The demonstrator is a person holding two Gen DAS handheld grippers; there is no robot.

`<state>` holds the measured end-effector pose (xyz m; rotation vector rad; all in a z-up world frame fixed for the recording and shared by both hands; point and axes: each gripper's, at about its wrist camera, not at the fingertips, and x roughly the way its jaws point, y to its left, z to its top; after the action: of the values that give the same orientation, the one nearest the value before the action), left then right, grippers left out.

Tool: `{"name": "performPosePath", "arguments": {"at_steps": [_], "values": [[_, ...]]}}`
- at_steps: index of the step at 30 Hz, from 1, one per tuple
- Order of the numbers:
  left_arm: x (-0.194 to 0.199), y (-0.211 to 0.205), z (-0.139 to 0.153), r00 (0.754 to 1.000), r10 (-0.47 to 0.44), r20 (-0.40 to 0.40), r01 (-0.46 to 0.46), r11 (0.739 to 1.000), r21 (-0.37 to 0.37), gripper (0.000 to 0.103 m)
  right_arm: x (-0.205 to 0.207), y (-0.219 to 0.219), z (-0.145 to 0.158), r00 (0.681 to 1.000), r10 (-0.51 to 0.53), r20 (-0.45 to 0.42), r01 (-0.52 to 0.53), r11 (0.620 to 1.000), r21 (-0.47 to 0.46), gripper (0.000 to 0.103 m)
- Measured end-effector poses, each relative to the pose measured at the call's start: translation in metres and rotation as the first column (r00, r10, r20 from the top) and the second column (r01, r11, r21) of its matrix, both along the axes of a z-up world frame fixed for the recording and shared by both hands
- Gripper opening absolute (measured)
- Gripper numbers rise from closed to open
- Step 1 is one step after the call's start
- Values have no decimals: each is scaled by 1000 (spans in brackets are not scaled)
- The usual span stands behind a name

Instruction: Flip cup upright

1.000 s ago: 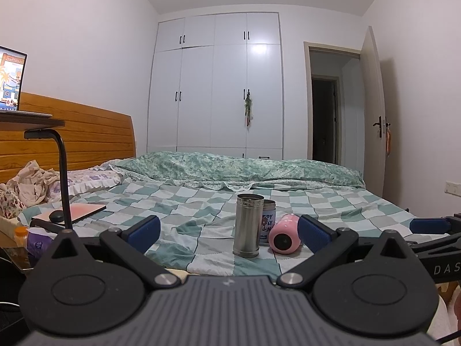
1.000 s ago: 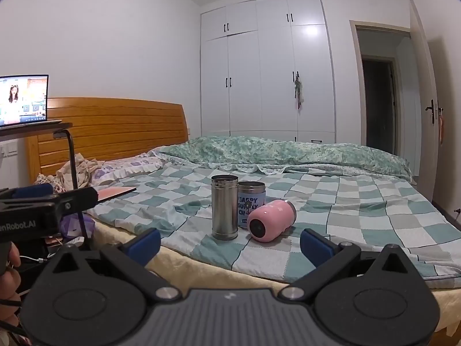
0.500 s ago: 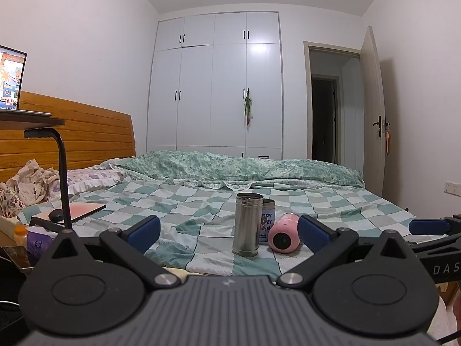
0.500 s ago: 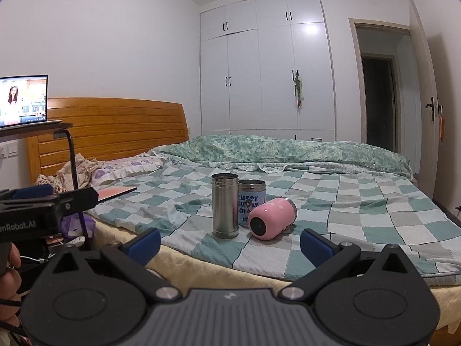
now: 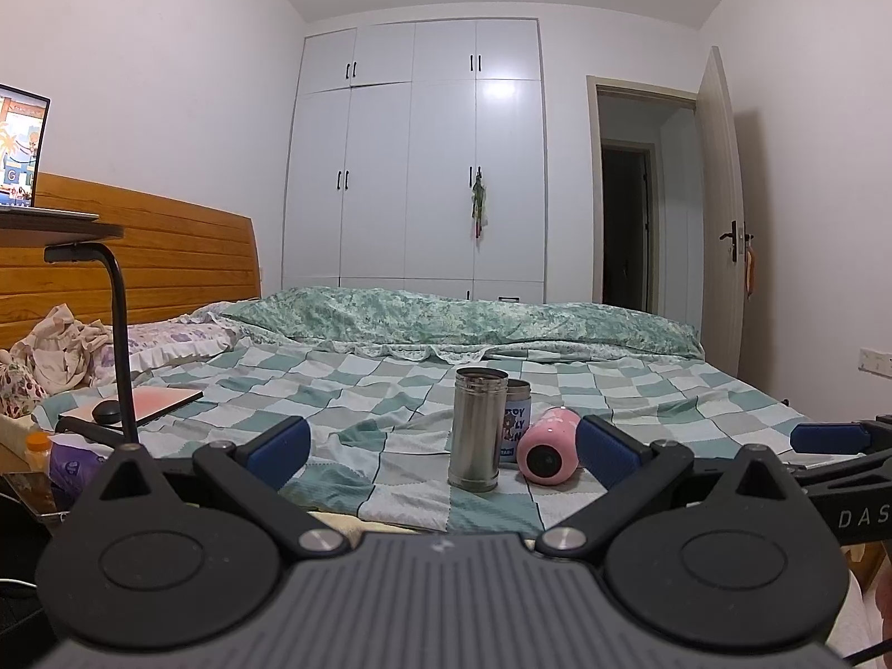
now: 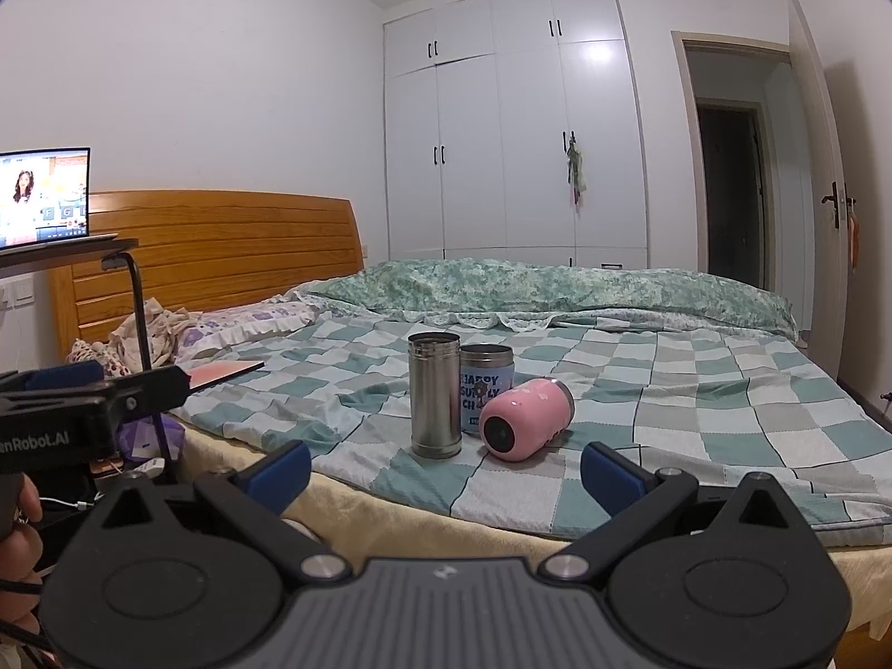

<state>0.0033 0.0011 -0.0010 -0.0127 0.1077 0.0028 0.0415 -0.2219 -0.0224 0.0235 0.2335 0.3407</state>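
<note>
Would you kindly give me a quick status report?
Left gripper and right gripper open, empty. Pink cup on its side. Steel flask close beside it.

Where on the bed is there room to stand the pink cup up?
Bare checked blanket lies right of the pink cup, out to the bed's edge. Left of it is crowded: the blue printed cup and steel cup stand close together.

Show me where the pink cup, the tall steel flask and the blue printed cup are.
pink cup (image 6: 527, 418), right wrist view, on its pink side as it lies tipped over
tall steel flask (image 6: 435, 396), right wrist view, mid-body, standing upright
blue printed cup (image 6: 485, 384), right wrist view, on its lettered front
</note>
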Motion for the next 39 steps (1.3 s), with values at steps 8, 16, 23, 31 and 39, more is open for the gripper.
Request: {"name": "performPosePath", "arguments": {"at_steps": [8, 16, 23, 31, 39], "values": [[0, 0, -1, 1000, -1, 1, 1, 1000, 2, 103, 0, 0, -1, 1000, 0, 0, 0, 1000, 2, 103], [0, 0, 0, 1000, -3, -3, 3, 1000, 1, 103, 0, 1, -2, 1000, -2, -4, 2, 1000, 7, 103], [-1, 0, 0, 1000, -2, -4, 2, 1000, -1, 103, -1, 2, -4, 1000, -2, -1, 2, 1000, 6, 103], [19, 10, 1, 1000, -12, -21, 11, 1000, -28, 103, 20, -7, 1, 1000, -15, -17, 16, 999, 33, 103], [82, 1, 5, 993, -112, 38, 111, 993, 29, 103, 109, -19, -7, 995, -41, -96, 44, 999, 22, 103]]}}
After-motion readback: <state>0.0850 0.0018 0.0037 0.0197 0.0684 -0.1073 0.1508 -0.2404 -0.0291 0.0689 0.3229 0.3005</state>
